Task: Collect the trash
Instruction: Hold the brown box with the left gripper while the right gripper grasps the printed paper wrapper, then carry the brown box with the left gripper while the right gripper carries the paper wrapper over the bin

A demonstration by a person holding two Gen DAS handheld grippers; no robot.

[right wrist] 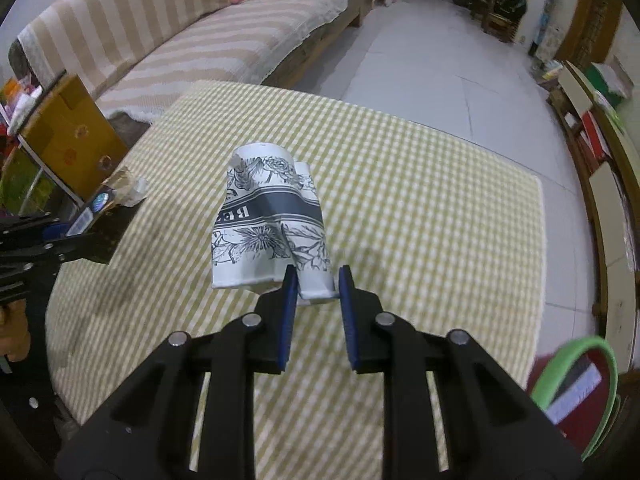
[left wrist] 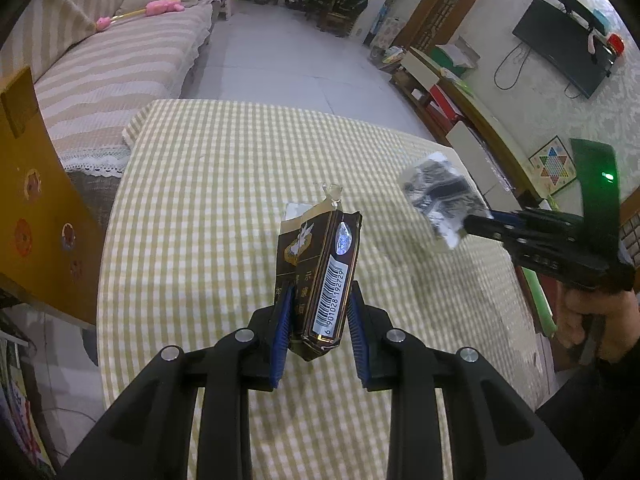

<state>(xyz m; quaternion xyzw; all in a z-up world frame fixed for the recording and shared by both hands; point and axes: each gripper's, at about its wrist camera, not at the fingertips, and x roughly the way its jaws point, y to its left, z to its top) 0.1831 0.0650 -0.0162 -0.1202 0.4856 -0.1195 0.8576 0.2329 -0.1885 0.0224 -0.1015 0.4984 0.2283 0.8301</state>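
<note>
My left gripper (left wrist: pixel 318 300) is shut on a dark brown torn cigarette pack (left wrist: pixel 320 268) with a barcode, held above the checked tablecloth (left wrist: pixel 220 184). It also shows at the left edge of the right wrist view (right wrist: pixel 106 216). My right gripper (right wrist: pixel 317 280) is shut on a crushed white paper cup (right wrist: pixel 268 224) with black flower print, held above the table. The cup also shows in the left wrist view (left wrist: pixel 440 196), at the tip of the right gripper (left wrist: pixel 466 226).
A striped sofa (right wrist: pixel 180 40) stands beyond the table. A brown cardboard box (left wrist: pixel 36 200) stands at the left. A green-rimmed bin (right wrist: pixel 576 392) sits low right. A TV (left wrist: pixel 560 48) and shelves line the right wall.
</note>
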